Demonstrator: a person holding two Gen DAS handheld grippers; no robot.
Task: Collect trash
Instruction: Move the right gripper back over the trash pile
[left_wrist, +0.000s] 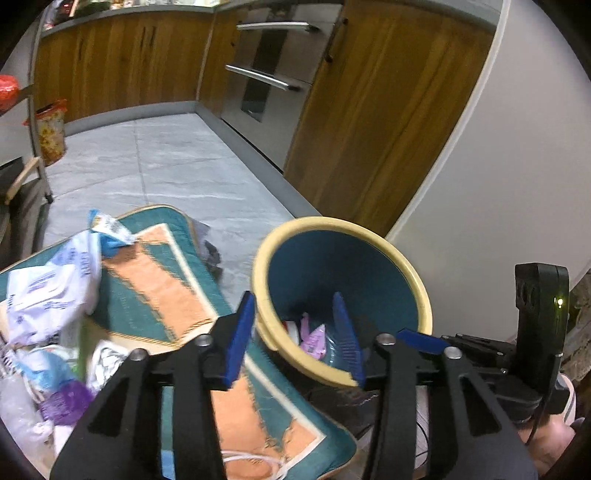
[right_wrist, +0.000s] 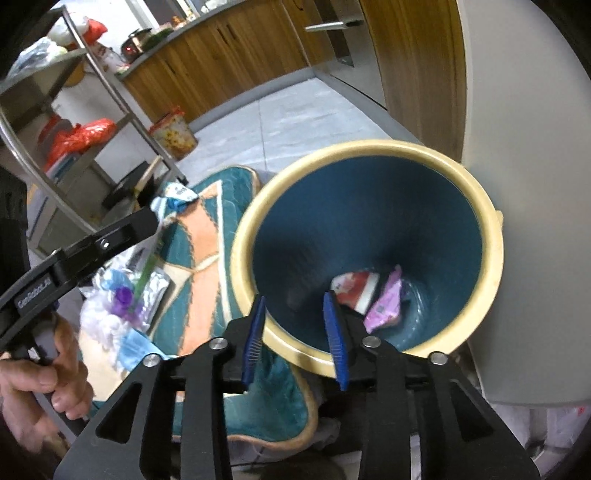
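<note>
A blue bin with a cream rim (left_wrist: 421, 284) (right_wrist: 491, 236) stands on the floor beside a teal and orange mat (left_wrist: 173, 288) (right_wrist: 207, 236). Inside it lie a pink wrapper (right_wrist: 386, 302) (left_wrist: 314, 338) and a red and white wrapper (right_wrist: 354, 288). My left gripper (left_wrist: 295, 339) is open and empty, its jaws straddling the bin's near rim. My right gripper (right_wrist: 297, 336) is open and empty over the bin's near rim; in the left wrist view its blue fingertip (left_wrist: 421, 339) shows. A pile of plastic bags and wrappers (left_wrist: 51, 295) (right_wrist: 122, 306) lies on the mat to the left.
Wooden cabinets (left_wrist: 369, 110) and a steel oven (left_wrist: 269, 70) line the far side of the grey tiled floor (left_wrist: 166, 162). A metal shelf rack (right_wrist: 74, 129) with red bags stands at the left. A white wall (left_wrist: 517, 166) is right of the bin.
</note>
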